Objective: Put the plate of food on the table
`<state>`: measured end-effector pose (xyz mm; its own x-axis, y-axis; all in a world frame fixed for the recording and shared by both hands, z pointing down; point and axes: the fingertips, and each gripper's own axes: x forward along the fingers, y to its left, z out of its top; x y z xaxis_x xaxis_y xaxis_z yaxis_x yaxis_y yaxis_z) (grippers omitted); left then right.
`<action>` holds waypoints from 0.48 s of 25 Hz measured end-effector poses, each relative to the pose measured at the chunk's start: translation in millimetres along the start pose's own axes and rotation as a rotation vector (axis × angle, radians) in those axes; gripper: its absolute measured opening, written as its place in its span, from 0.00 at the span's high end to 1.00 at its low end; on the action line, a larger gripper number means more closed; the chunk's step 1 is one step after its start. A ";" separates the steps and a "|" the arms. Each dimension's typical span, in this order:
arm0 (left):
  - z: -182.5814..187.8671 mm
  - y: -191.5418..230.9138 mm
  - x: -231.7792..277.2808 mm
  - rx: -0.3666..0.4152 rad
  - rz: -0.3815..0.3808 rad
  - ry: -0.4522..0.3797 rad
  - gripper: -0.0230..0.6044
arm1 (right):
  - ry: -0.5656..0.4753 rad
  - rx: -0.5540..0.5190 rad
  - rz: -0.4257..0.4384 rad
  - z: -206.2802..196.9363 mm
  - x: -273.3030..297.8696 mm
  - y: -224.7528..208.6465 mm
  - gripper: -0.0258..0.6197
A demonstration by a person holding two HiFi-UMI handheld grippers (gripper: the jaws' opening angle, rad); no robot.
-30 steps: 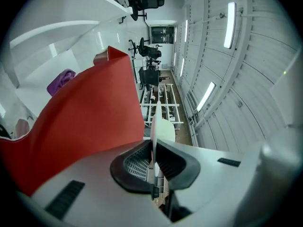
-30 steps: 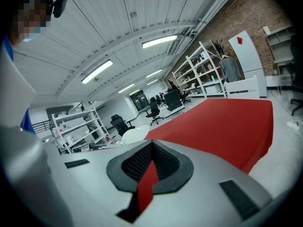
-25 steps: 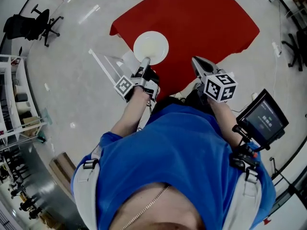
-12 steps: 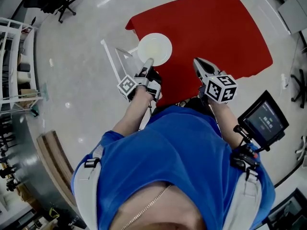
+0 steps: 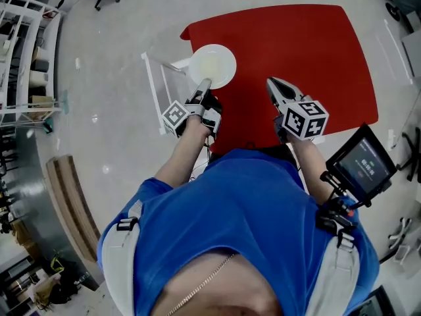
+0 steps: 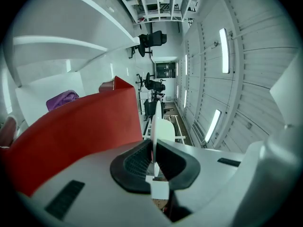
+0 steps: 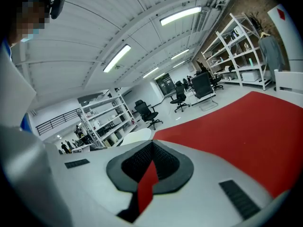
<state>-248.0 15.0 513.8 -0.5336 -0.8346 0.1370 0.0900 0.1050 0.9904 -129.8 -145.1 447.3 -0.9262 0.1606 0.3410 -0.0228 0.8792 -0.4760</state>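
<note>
My left claw [image 5: 204, 84] is nipped down narrow on the near rim of the white plate [image 5: 212, 66]. In the left gripper view the rim [image 6: 155, 126] runs as a thin white edge straight between my pads, which press on it from both sides. The plate reaches out ahead of that claw. It hangs over the left edge of the red table [image 5: 296, 45], part of it over the cloth and part over the white frame [image 5: 158, 78] that stands on the floor just beyond my left claw's outer side. From above its face looks pale and bare, so I cannot tell whether there is any food on it. My right claw [image 5: 273, 84] is off to the right of the plate, well clear of it. Its tips are drawn together on nothing, and only the red cloth [image 7: 246, 126] shows past them in the right gripper view. I judge that I am in the carrying step, with the plate brought to the table but not yet set down. The next move calls for carrying the plate further ahead and to the right, until all of it is over the cloth. Then I should lower it level until its foot sits flat, and only then ease my left pads apart and draw the claw back toward me.
</note>
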 end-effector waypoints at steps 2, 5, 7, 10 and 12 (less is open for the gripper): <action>0.4 0.7 -5.9 0.000 0.006 -0.014 0.93 | 0.010 0.000 0.010 -2.1 0.3 3.1 0.96; 0.1 0.7 -16.2 -0.003 0.017 -0.034 0.93 | 0.027 0.002 0.029 -5.4 0.0 9.8 0.96; -0.8 0.7 -19.7 -0.004 0.024 -0.045 0.93 | 0.038 0.006 0.040 -7.2 0.9 11.6 0.96; -4.3 9.9 -10.8 -0.006 0.037 -0.064 0.93 | 0.055 0.014 0.053 -9.9 5.9 -2.1 0.96; -9.6 19.4 -3.2 -0.007 0.049 -0.078 0.93 | 0.068 0.019 0.063 -14.8 8.9 -16.3 0.96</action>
<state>-236.4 14.5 532.3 -0.5925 -0.7838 0.1862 0.1231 0.1403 0.9824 -132.1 -151.4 470.1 -0.8983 0.2457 0.3643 0.0267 0.8580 -0.5130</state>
